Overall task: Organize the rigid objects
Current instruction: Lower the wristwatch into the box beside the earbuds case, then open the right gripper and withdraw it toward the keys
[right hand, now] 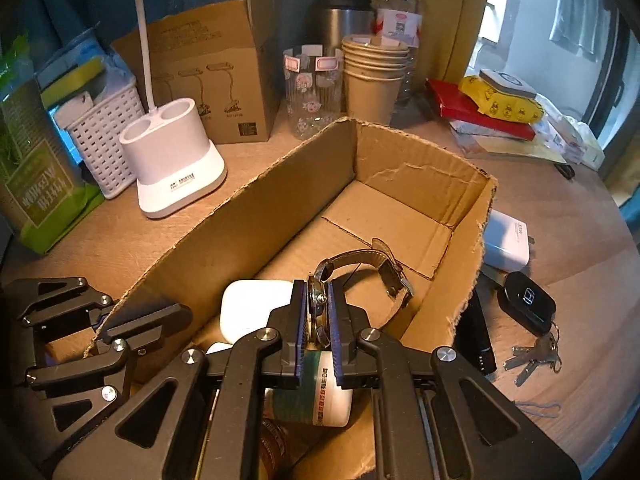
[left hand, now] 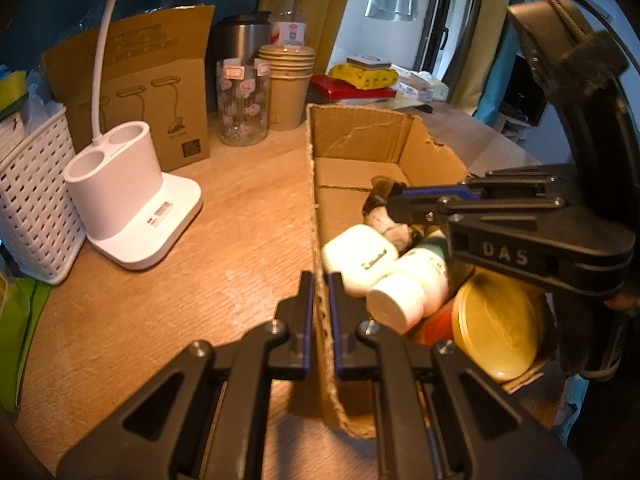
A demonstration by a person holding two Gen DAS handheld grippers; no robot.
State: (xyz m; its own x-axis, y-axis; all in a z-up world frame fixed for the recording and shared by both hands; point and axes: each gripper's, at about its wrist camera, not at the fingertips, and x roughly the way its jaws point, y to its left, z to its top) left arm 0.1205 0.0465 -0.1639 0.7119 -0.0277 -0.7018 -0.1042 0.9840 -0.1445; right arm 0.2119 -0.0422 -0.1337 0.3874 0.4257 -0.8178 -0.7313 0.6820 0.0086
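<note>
We see the cardboard box (right hand: 280, 208) on the wooden table (left hand: 224, 216). Our left gripper (left hand: 320, 280) is clamped on the box's near wall. Our right gripper (right hand: 318, 288) is clenched on a wristwatch (right hand: 360, 272), held inside the box above a white case (right hand: 252, 304) and a white bottle (right hand: 320, 392). Outside the box: car key (right hand: 528, 304).
</note>
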